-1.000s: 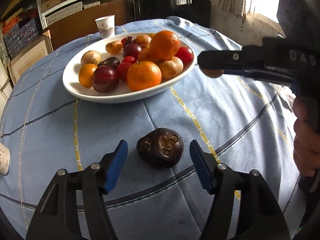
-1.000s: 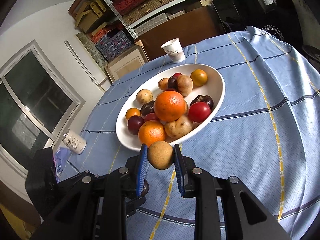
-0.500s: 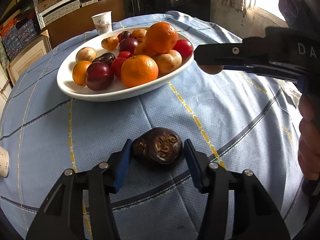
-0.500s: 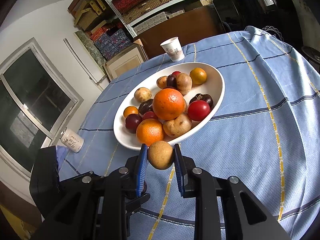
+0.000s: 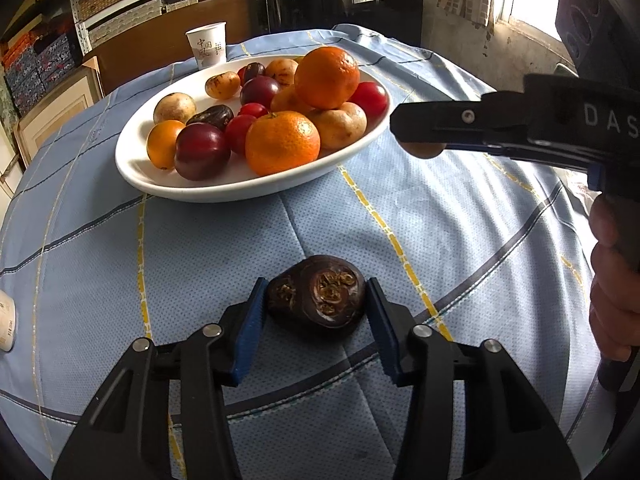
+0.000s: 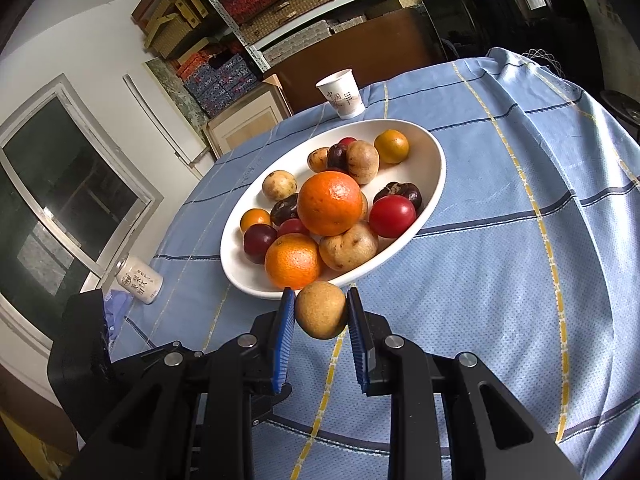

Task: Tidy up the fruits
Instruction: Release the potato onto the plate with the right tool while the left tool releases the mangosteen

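My left gripper (image 5: 316,310) is shut on a dark brown, wrinkled fruit (image 5: 317,296) and holds it just above the blue cloth. My right gripper (image 6: 321,314) is shut on a small tan round fruit (image 6: 320,310) and holds it in the air just short of the near rim of the white oval plate (image 6: 434,176). The plate (image 5: 132,160) holds several oranges, red plums, tan and dark fruits. In the left wrist view the right gripper (image 5: 420,136) shows at the right beside the plate, the tan fruit (image 5: 420,149) peeking below it.
A white paper cup (image 5: 206,45) stands behind the plate; it also shows in the right wrist view (image 6: 341,93). A small white can (image 6: 139,280) lies on the cloth at the left edge of the round table (image 6: 520,260). Shelves with boxes stand behind.
My left gripper closed on the dark fruit and raised it slightly. My right gripper with the tan fruit edged closer to the plate rim.
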A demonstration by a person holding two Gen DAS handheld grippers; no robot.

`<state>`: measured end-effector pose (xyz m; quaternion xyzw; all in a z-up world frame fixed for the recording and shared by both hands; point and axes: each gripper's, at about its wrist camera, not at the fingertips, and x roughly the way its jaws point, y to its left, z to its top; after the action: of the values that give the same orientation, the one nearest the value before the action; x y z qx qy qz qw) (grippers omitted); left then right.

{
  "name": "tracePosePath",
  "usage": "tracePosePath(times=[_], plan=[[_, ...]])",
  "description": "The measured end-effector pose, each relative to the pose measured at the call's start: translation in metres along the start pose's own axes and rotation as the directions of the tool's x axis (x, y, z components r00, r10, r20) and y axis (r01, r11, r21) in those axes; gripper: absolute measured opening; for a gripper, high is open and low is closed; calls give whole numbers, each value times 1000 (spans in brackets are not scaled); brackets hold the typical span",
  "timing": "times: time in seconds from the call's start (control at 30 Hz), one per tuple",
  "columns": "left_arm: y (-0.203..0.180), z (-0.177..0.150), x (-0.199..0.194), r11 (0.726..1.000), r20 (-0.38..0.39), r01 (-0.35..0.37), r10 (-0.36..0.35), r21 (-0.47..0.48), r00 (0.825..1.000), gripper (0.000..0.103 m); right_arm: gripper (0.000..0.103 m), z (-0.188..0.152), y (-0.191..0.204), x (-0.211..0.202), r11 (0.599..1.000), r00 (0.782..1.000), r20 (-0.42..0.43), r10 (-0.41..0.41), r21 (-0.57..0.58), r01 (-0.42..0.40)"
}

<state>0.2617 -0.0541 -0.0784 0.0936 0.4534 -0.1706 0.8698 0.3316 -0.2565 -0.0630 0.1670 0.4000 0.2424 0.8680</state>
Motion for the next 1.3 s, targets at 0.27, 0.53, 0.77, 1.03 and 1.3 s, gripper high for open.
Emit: tracePosePath(times=[0.27,0.53,0.77,1.03,1.3], plan=[[7,0,-9,999,34,19,-17,-41,999,48,26,0,3,-1,1000,1000,0,5,-7,-5],[22,4,-30,991,139,0,19,-134,990,48,26,-2,16,-1,996,999,48,-5,-91,9],[54,13,-53,968,244,-4,67,-251,967,48,26,1,31,-7,983,988,154,1,-183,27],[78,67,-48,958,273,34,48,-286,961,48,26,30,15,-11,991,947,321,-11,-124,54],[97,122,3,941,202,-17,90,-337,975,48,26,71,-8,33,999,962,270,-27,-35,38]])
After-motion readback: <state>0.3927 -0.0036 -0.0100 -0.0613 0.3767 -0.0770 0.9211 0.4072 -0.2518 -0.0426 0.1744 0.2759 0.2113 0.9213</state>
